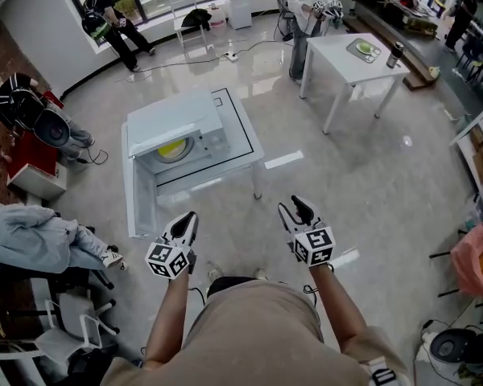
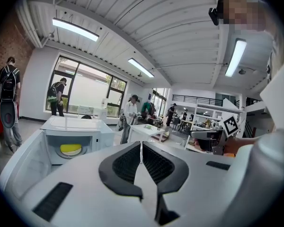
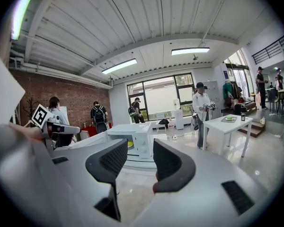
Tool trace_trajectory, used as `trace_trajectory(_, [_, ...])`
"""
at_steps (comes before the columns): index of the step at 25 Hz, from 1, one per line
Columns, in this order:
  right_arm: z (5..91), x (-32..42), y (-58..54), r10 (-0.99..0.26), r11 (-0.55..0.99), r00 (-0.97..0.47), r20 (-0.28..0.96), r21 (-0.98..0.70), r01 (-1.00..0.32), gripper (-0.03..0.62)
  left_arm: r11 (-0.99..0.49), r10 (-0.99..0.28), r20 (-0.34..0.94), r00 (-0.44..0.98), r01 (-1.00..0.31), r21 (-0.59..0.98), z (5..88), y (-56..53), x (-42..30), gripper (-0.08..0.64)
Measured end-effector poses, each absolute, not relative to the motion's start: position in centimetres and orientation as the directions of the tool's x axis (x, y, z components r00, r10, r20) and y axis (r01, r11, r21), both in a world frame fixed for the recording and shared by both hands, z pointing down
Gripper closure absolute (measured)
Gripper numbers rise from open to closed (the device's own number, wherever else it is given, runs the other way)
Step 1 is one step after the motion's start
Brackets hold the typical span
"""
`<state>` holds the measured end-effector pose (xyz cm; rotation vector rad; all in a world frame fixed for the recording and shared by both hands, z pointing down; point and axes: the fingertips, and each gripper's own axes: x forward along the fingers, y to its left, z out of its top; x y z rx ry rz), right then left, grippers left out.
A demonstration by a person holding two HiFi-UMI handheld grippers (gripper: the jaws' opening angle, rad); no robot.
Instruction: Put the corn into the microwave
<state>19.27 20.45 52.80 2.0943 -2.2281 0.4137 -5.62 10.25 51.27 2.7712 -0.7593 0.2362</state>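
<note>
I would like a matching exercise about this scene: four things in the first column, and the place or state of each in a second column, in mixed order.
Column A
1. left gripper
2. right gripper
3. microwave door
4. corn

Column B
a. jaws apart, nothing between them
b. lying inside the microwave
c. jaws together, holding nothing
d. swung open

Right pairs: 1-c, 2-a, 3-d, 4-b
</note>
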Motion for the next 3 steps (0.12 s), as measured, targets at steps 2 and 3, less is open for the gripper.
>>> trace_trajectory(2, [52.61,19.45,20.66,-0.972,0.045,-0.079,0.221,-0.153,-0.987,0.416,-0.832,-0.475,0.219,0.852,-0.516,0.203,51.06,10.5,-5.31,0.557])
trace_trajectory(3, [52.52,19.54,20.75,-0.972,0.046,-0.079,0.221,-0.152,-0.987,0.416,-0.833,-0.474,0.217,0.853,-0.514,0.203,50.96,10.63,-5.14,0.557])
